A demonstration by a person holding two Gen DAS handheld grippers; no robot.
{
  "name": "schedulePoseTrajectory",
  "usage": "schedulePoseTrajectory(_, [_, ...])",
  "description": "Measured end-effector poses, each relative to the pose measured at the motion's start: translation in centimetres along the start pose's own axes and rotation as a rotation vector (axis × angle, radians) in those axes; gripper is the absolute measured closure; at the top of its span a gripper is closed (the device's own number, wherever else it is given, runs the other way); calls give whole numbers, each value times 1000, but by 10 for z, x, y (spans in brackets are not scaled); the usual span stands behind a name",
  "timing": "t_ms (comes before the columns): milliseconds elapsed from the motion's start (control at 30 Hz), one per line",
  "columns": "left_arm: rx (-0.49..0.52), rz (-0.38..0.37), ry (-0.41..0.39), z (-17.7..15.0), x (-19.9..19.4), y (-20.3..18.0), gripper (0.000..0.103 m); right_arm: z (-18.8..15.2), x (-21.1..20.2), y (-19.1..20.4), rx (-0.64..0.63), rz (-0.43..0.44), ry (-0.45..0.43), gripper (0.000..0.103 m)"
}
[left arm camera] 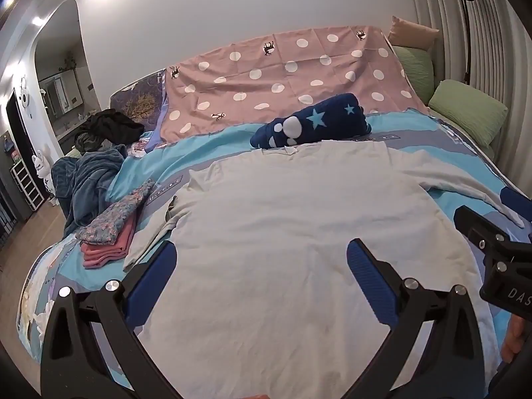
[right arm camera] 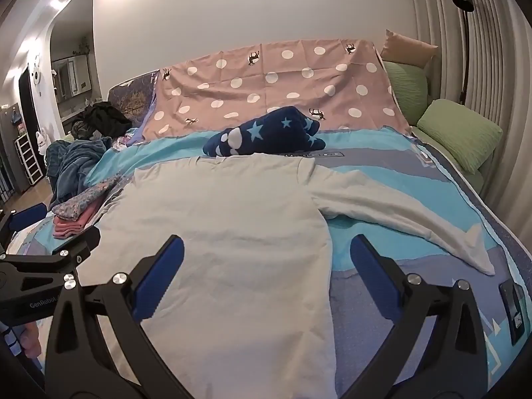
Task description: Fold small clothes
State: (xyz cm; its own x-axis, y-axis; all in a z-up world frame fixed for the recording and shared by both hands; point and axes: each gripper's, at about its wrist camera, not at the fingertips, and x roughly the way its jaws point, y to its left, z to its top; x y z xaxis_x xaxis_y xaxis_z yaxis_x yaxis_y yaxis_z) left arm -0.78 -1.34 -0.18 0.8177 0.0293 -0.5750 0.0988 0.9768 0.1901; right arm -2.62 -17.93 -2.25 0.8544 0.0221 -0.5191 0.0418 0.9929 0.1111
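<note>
A white long-sleeved shirt [left arm camera: 299, 226] [right arm camera: 226, 239] lies spread flat on the bed, collar at the far end. Its right sleeve [right arm camera: 415, 219] stretches out to the right over the blue cover. The left sleeve [left arm camera: 146, 246] lies close along the body's left edge. My left gripper [left arm camera: 261, 276] hovers open above the lower middle of the shirt, nothing between its fingers. My right gripper [right arm camera: 267, 259] is open too, straddling the shirt's right side seam from above. Each gripper shows at the edge of the other's view: the right gripper [left arm camera: 498, 212], the left gripper [right arm camera: 50, 229].
A folded stack of pink and floral clothes [left arm camera: 109, 232] sits left of the shirt. Behind it lie a blue-grey garment heap [left arm camera: 89, 179] and dark clothes [left arm camera: 109, 126]. A navy starred bundle [left arm camera: 316, 119] lies beyond the collar. Green pillows [right arm camera: 459, 133] and a phone [right arm camera: 513, 312] are at the right.
</note>
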Motion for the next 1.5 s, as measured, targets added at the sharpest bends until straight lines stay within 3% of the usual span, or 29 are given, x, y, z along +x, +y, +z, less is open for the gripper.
schedulePoseTrajectory(500, [-7,-14,28,-1,10,5,1,2,3,5,3,-21,20,2])
schedulePoseTrajectory(1000, [-34,-73,88,-11,28,12,1,-2,13,4,17,-12,50,2])
schedulePoseTrajectory(1500, [-45,-30,108,-16,34,19,1,-4,17,7,12,-9,67,2])
